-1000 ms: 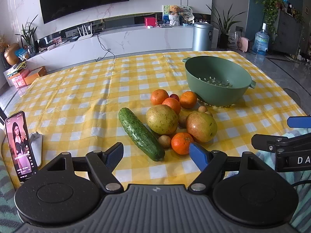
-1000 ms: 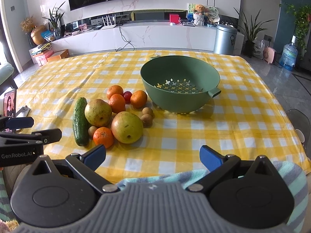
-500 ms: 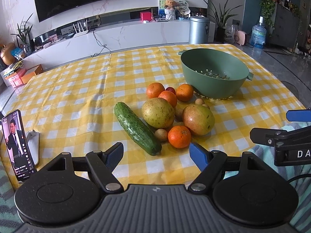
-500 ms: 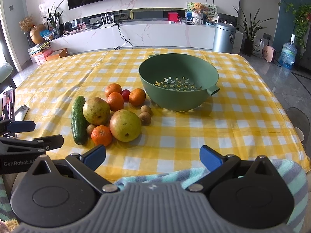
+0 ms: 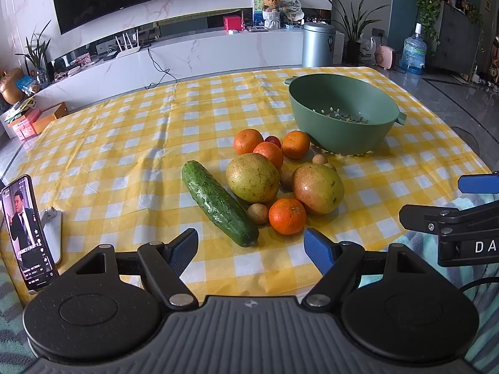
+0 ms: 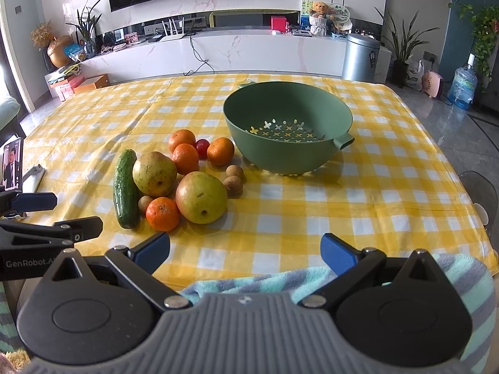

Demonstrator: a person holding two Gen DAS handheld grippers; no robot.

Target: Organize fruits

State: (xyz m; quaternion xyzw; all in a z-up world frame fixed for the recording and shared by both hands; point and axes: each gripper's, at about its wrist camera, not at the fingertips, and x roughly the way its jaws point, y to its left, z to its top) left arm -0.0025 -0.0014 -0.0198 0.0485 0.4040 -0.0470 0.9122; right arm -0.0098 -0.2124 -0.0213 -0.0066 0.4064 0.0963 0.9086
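Fruit pile (image 6: 184,174) just left of green bowl (image 6: 312,155), on checked cloth; bowl empty. Pears heavy, smooth, bruisable: grip across widest part. Oranges firm, round, may roll. Left gripper (image 5: 251,247), right gripper (image 6: 244,251): jaws apart, holding nothing.

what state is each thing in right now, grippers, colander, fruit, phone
left gripper: open, holding nothing
right gripper: open, holding nothing
green colander: upright, empty
fruit pile: on the tablecloth beside the colander, untouched
cucumber: lying flat at the pile's edge
phone: propped up, screen on
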